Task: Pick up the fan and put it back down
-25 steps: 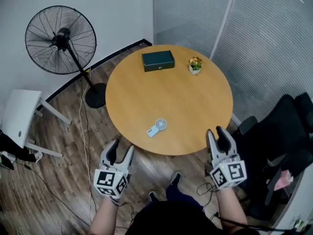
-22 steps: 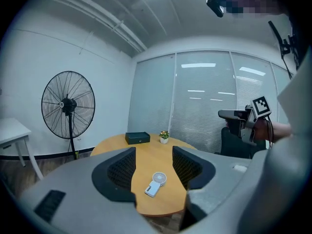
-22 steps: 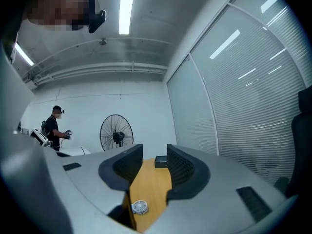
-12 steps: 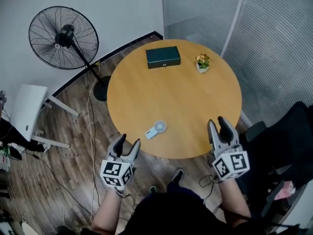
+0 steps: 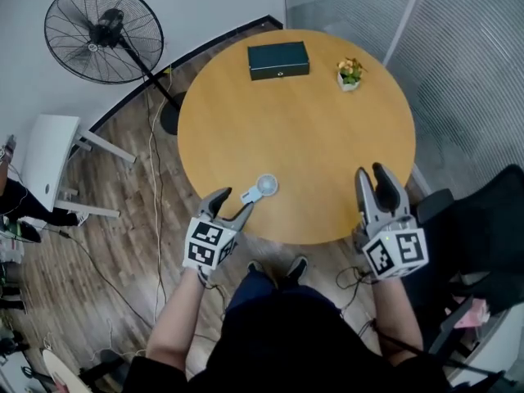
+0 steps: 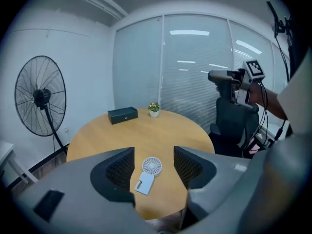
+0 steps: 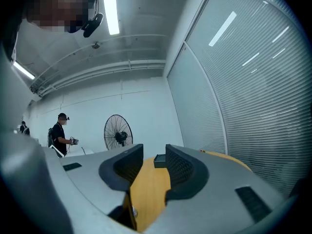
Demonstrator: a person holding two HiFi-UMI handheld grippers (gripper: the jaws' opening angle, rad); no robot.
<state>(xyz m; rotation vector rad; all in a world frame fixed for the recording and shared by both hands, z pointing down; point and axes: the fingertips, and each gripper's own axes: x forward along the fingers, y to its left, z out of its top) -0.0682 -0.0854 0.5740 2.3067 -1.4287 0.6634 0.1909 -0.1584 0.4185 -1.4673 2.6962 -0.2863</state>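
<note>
Currently, a small white handheld fan (image 5: 262,188) is seen lying flat on the round light-wood table (image 5: 311,129), near the edge closest to the person, with its round head pointed toward the table's middle and its short handle toward the edge. The left claw (image 5: 233,205) is held over that edge, tilted downward, with its tips just short of the fan's handle. In the left gripper view the fan (image 6: 148,172) is framed in the gap between the jaws of the left claw (image 6: 153,152). These jaws are spread wide and have just been opening further; the fan is touched by neither pad and nothing is gripped.

The right claw (image 5: 371,174) is held level at the table's edge on the person's right, well apart from the fan. In the right gripper view the jaws of the right claw (image 7: 155,152) are parted, and only the table is seen past them.

On the far side of the table a dark green rectangular box (image 5: 279,60) and a small potted plant (image 5: 350,74) are set. A black pedestal fan (image 5: 102,33) is stood on the wooden floor beside the table.
</note>
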